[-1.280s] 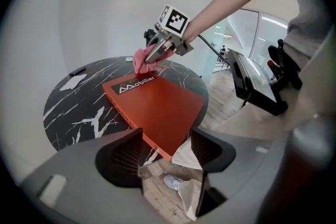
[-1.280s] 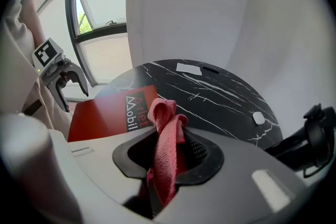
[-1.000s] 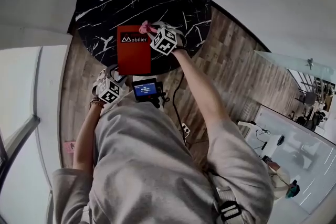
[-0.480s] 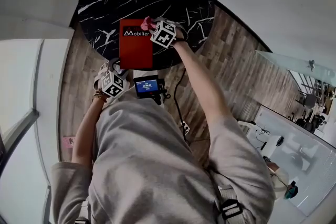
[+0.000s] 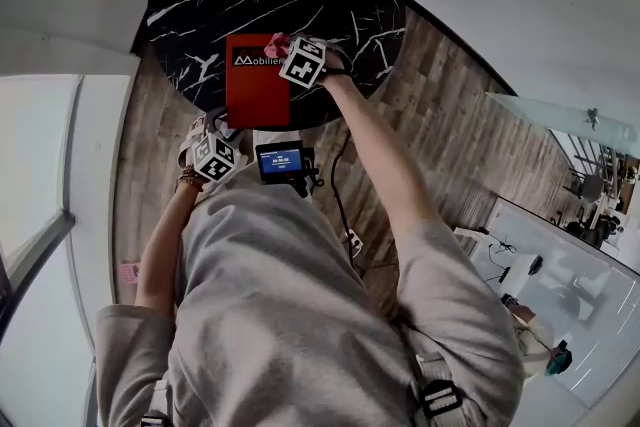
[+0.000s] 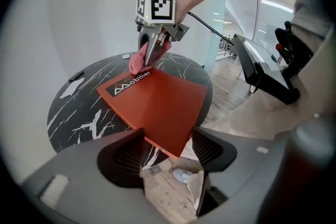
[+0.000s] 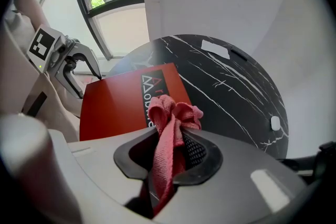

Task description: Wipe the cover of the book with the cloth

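Honestly, keep right gripper [image 7: 169, 153] clamped on the pink cloth [image 7: 171, 112], sweep flat across the red book [image 5: 256, 95], steady its near corner with the wide-open, empty left gripper [image 6: 167, 150].

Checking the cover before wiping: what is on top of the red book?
Only the pink cloth, clamped in the right gripper, sits on the book at its printed title band; the rest of the cover shows bare. The cloth hides some lettering beneath it.
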{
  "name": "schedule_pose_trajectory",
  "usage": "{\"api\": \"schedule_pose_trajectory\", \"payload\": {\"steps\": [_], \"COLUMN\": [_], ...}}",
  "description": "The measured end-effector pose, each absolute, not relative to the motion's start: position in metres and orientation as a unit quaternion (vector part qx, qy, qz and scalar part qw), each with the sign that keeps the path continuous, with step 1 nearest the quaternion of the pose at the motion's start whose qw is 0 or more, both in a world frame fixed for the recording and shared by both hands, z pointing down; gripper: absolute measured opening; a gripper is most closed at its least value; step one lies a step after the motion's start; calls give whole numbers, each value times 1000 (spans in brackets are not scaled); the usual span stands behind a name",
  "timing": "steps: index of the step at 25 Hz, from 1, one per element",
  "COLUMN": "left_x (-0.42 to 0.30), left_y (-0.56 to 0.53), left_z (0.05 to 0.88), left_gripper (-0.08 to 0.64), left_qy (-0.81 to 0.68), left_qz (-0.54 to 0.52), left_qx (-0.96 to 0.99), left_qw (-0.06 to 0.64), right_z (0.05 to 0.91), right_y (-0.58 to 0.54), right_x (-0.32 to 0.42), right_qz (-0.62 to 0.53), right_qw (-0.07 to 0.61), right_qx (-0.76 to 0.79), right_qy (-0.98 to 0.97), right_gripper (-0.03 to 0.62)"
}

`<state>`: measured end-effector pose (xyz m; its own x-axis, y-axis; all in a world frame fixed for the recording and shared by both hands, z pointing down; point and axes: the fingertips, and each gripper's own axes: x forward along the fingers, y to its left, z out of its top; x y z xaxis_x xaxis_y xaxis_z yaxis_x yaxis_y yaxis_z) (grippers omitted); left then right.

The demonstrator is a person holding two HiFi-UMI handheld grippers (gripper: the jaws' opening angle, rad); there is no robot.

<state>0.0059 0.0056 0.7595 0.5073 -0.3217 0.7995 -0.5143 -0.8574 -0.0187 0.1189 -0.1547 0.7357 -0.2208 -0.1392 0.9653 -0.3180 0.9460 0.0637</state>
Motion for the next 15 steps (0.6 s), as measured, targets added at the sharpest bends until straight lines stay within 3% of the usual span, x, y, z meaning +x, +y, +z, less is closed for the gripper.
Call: {"api": "schedule_pose_trajectory", "payload": {"steps": [15], "left_x": [7], "left_y": [5], "left_z": [759], "left_gripper": [285], "left_qy": [-245], "left_qz": [432], "left_qx": [861], "left_qw": [111], "right_z": [738], "right_y": [-126], "right_x": [111], "right_qz": [104], "right_qw": [621], "right_qx": [109], "right_qy": [-769], "right_gripper": [87]}}
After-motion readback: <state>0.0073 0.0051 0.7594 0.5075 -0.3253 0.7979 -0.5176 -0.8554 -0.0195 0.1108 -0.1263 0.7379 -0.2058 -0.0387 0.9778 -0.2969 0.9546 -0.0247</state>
